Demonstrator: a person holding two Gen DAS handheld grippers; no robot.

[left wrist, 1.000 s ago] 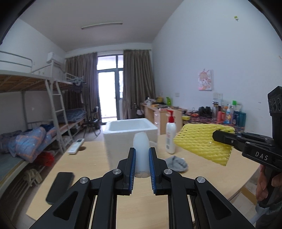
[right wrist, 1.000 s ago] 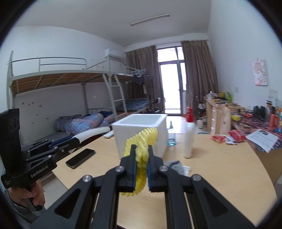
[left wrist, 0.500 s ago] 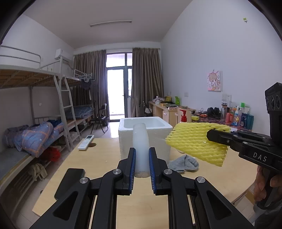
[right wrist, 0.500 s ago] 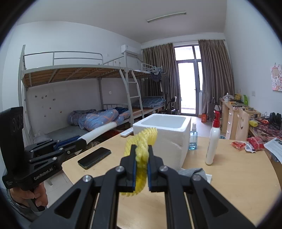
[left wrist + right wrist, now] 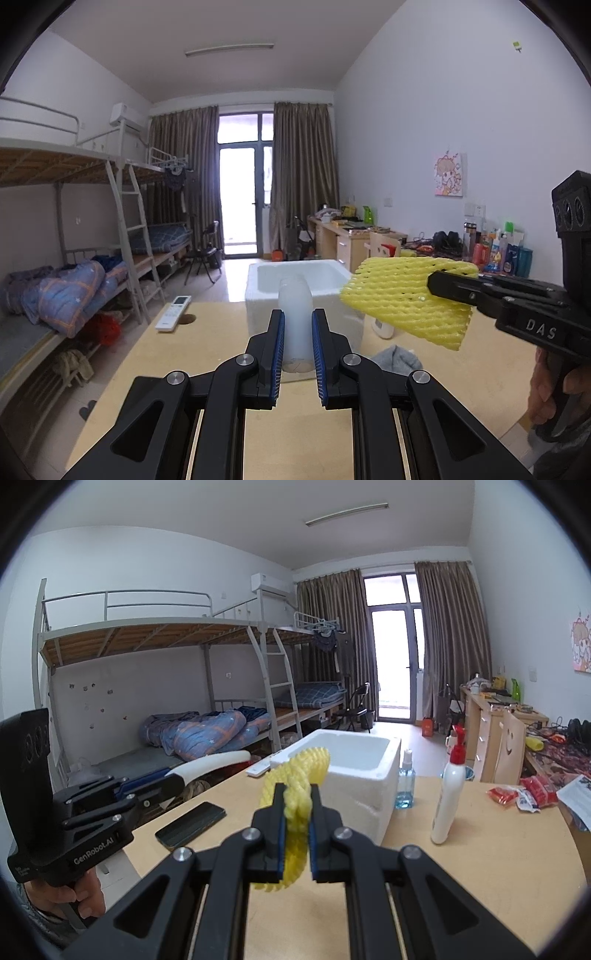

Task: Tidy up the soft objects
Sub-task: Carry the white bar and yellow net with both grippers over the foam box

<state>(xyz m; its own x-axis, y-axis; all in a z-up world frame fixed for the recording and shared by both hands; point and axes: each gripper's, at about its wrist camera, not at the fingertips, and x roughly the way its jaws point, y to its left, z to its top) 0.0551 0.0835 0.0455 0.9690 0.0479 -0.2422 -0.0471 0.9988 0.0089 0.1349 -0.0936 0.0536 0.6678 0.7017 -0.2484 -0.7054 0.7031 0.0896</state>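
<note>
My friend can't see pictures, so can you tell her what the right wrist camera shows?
The right hand-held gripper is shut on a yellow foam net, held above a wooden table just short of an open white foam box. At the left, the left hand-held gripper grips a white foam sleeve.

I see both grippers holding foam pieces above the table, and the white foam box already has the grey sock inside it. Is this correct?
Not quite. The grey sock lies on the table beside the white foam box, not inside it, as the left wrist view shows. The rest is right.
</note>
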